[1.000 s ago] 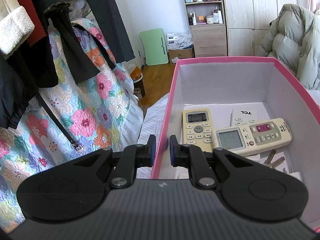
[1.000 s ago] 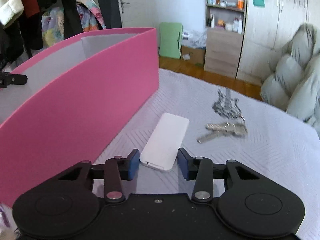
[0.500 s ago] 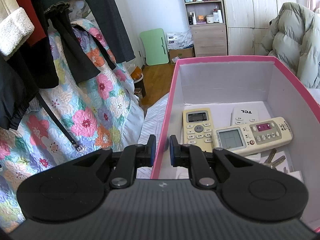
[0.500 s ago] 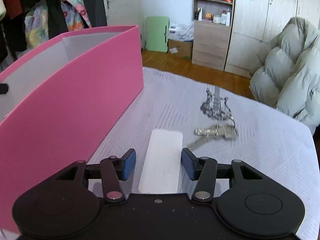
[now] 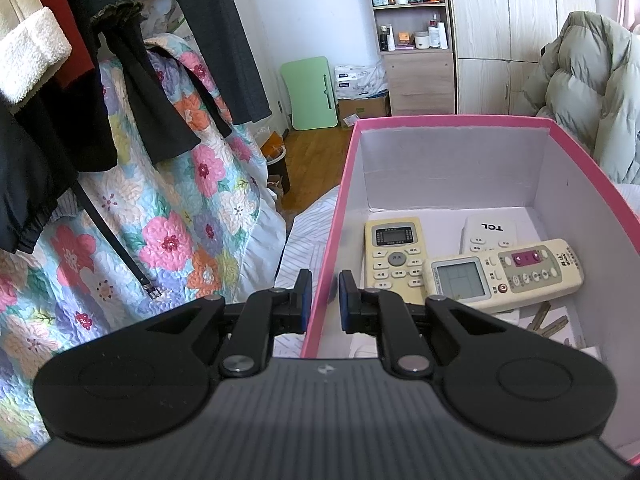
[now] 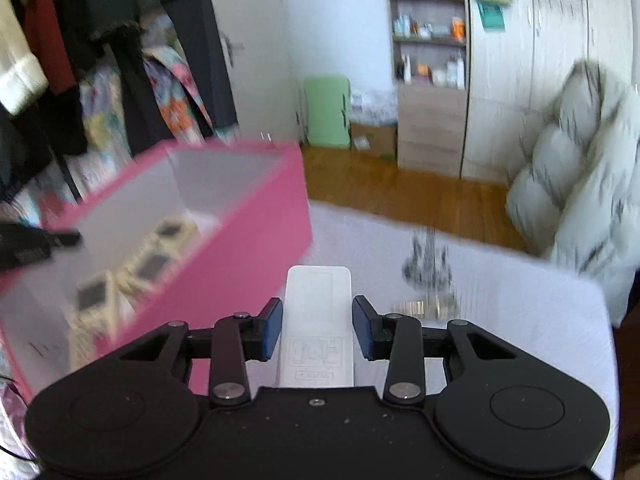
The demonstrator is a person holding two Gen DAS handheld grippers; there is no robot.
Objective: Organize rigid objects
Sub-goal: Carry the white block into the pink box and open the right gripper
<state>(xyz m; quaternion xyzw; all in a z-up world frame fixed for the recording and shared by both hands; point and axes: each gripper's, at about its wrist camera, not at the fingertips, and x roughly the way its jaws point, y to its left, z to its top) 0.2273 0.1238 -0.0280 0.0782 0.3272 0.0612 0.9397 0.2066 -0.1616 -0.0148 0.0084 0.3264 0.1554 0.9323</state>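
Note:
My left gripper [image 5: 322, 299] is shut on the left wall of the pink box [image 5: 332, 240]. Inside the box lie a cream remote [image 5: 394, 252], a white TCL remote [image 5: 489, 234], a larger cream remote [image 5: 504, 276] and keys [image 5: 548, 322]. My right gripper [image 6: 318, 330] holds a white remote [image 6: 318, 320] between its fingers, lifted above the bed, to the right of the pink box [image 6: 240, 248]. Its pads sit close to the remote's sides. A bunch of keys [image 6: 424, 306] lies on the bed beyond it.
The bed has a grey-white cover [image 6: 500, 292]. Hanging clothes and a floral quilt [image 5: 160, 220] are to the left. A puffy grey coat [image 6: 580, 168] lies to the right. A shelf unit [image 5: 416, 40] and wooden floor are behind.
The right gripper has lifted with the white remote and swung left, so the box interior now shows. The view is blurred by motion. The left gripper has not moved.

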